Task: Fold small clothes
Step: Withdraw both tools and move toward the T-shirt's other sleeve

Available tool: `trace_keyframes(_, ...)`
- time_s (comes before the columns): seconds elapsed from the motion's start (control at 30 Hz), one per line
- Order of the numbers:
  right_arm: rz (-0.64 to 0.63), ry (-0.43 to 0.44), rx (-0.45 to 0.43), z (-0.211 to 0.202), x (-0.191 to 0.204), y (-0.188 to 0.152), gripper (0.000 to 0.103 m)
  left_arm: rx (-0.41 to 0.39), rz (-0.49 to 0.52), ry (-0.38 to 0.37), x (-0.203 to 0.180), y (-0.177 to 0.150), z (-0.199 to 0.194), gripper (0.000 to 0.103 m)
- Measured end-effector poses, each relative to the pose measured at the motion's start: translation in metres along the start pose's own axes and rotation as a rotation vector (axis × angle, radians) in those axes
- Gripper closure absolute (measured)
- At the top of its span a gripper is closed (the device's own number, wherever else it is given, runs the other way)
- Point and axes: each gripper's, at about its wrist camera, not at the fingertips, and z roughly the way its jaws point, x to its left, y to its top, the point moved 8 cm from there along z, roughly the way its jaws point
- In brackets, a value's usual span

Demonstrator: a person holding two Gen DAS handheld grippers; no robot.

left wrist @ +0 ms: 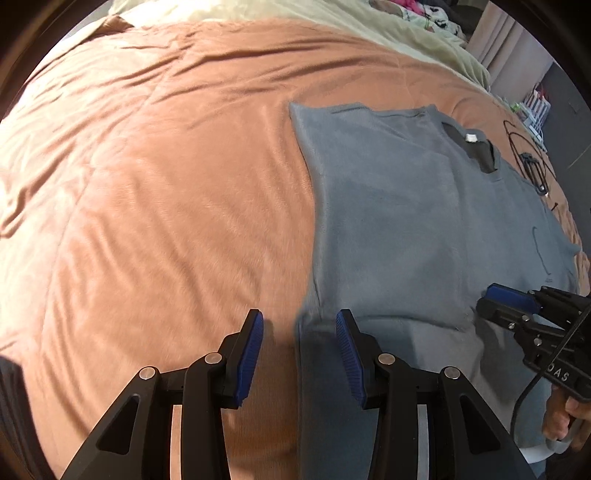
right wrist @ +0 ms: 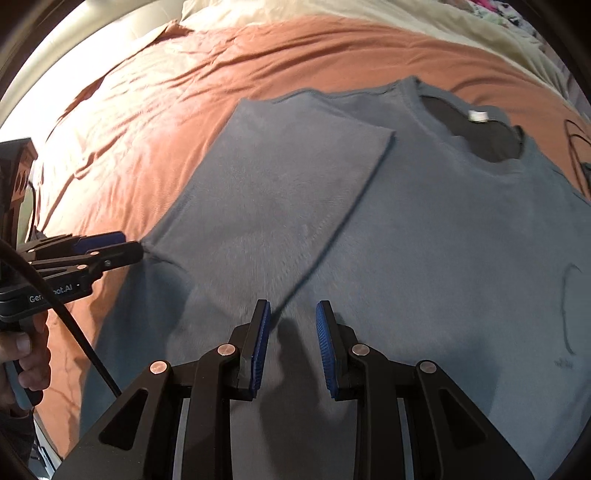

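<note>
- Left wrist view: the left gripper (left wrist: 299,325) is hovering with jaws spread and empty, straddling the near left edge of the grey T-shirt (left wrist: 406,221) spread on the orange bedcover (left wrist: 147,184), probably readying a grip.
- The right gripper (left wrist: 491,302) is sitting to its right, over the shirt.
- Right wrist view: the right gripper (right wrist: 293,314), jaws parted and holding nothing, is hanging above the T-shirt's (right wrist: 424,240) folded-in sleeve.
- No containers are showing.

An orange-brown blanket (left wrist: 155,177) is covering the bed, lying creased and catching bright light toward the left. A pale cream cover (left wrist: 332,22) is lying across its far edge — more bedding, patterned in pink and black (left wrist: 424,14), is showing beyond it (too blurred to tell apart). A black cord (left wrist: 532,166) is lying looped on the blanket at the right.
</note>
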Motion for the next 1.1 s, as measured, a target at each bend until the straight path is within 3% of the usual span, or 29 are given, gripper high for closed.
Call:
trace_keyframes(0.3,0.037,-0.117,-0.097,-0.09,-0.01,-0.032,0.08,-0.057,-0.012,0.03,-0.022,-0.031,-0.058,0.058)
trace_keyframes(0.4,0.061,-0.164,-0.139,-0.117,-0.015,-0.052,0.08,-0.086,-0.022,0.028,-0.034,-0.043,-0.075,0.037)
trace_keyframes(0.6,0.066,-0.212,-0.171,-0.156,-0.017,-0.094,0.08,-0.17,-0.052,0.014,-0.057,-0.067,-0.109,0.02)
trace_keyframes(0.67,0.067,-0.211,-0.18,-0.169,-0.014,-0.103,0.08,-0.195,-0.049,0.012,-0.066,-0.075,-0.119,0.018)
trace_keyframes(0.8,0.077,-0.214,-0.228,-0.205,-0.012,-0.122,0.06,-0.225,-0.011,0.032,-0.083,-0.091,-0.135,0.016)
trace_keyframes(0.9,0.072,-0.238,-0.262,-0.23,-0.013,-0.136,0.059,-0.262,0.014,0.044,-0.095,-0.1,-0.15,0.016)
trace_keyframes(1.1,0.108,-0.286,-0.372,-0.29,-0.021,-0.166,0.059,-0.311,-0.004,-0.001,-0.117,-0.111,-0.18,0.016)
